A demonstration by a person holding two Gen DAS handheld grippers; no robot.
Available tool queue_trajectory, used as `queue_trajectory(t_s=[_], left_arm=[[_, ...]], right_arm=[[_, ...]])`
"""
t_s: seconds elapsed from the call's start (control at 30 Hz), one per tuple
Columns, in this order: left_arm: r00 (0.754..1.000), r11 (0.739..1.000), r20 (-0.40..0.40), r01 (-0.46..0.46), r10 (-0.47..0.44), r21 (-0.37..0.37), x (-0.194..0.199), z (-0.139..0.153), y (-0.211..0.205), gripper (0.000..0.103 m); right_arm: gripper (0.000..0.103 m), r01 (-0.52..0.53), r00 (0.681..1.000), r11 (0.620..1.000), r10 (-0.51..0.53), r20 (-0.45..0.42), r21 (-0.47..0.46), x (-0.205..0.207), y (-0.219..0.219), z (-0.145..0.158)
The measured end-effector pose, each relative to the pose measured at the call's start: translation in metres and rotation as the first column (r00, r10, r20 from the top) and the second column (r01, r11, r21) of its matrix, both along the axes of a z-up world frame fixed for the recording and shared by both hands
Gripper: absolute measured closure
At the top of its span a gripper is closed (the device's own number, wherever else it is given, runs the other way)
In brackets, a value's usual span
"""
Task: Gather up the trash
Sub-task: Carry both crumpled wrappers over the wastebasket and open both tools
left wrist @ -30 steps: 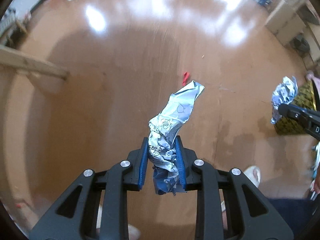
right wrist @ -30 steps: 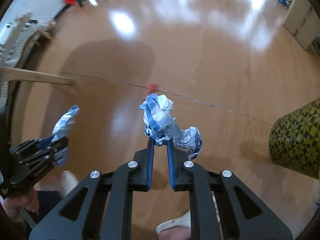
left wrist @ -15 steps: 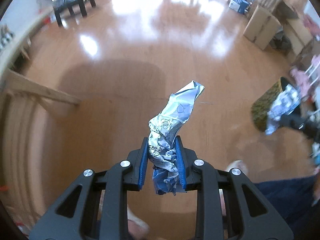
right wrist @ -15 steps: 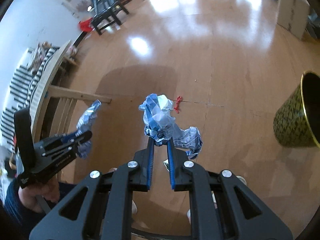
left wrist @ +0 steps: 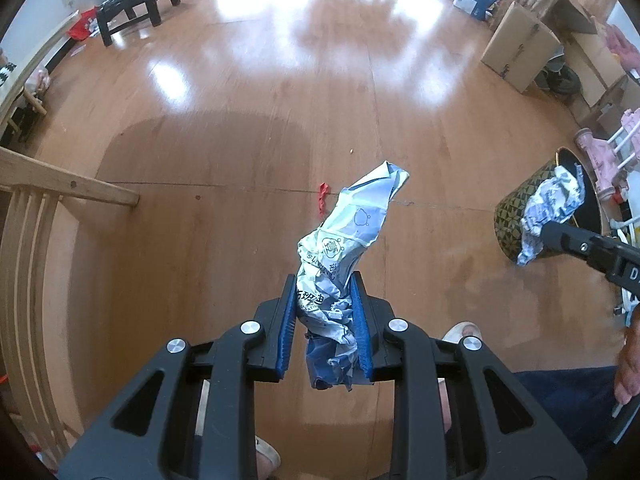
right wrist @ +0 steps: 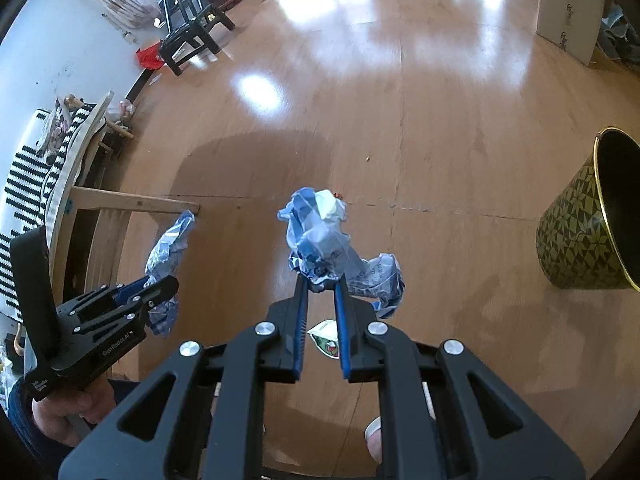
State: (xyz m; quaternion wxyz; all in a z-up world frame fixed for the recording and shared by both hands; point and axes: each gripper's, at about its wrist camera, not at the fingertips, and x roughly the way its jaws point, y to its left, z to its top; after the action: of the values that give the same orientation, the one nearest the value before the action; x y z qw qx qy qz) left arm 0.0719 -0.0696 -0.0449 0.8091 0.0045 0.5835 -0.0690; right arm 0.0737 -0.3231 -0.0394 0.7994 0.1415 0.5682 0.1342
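My left gripper (left wrist: 325, 286) is shut on a long crumpled silver-blue wrapper (left wrist: 352, 224) that sticks up past its blue pads, high over the wooden floor. My right gripper (right wrist: 321, 280) is shut on a crumpled blue-white wrapper (right wrist: 320, 232). The left wrist view shows that second wrapper (left wrist: 550, 210) and the right gripper (left wrist: 548, 234) hanging in front of a green-patterned bin (left wrist: 510, 216) at the right. The bin (right wrist: 576, 232) stands open-topped at the right edge of the right wrist view. There the left gripper (right wrist: 160, 280) and its wrapper (right wrist: 170, 244) show at the left.
A small red scrap (left wrist: 322, 196) lies on the floor ahead. A small white-green packet (right wrist: 326, 342) lies below the right gripper. A wooden chair frame (left wrist: 48, 188) stands at the left, cardboard boxes (left wrist: 520, 46) at the far right, a dark stool (left wrist: 136, 8) far back. Feet in slippers (left wrist: 460, 330) are below.
Both grippers have risen with their wrappers held, and the views now take in more of the room. The bin's open top has come into sight at the right.
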Motion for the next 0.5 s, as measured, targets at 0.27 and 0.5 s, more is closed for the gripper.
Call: queue_trajectory(t_s=[0.27, 0.5], left_arm=[[0.998, 0.998, 0.011, 0.064, -0.064, 0.004, 0.013, 0.012, -0.024, 0.078], [0.979, 0.980, 0.039, 0.199, -0.199, 0.003, 0.038, 0.030, -0.104, 0.078]], right_arm=[[0.089, 0.095, 0.995, 0.995, -0.095, 0.031, 0.021, 0.002, -0.042, 0.013], [0.089, 0.240, 0.968, 0.970, -0.242, 0.064, 0.039, -0.003, -0.114, 0.030]])
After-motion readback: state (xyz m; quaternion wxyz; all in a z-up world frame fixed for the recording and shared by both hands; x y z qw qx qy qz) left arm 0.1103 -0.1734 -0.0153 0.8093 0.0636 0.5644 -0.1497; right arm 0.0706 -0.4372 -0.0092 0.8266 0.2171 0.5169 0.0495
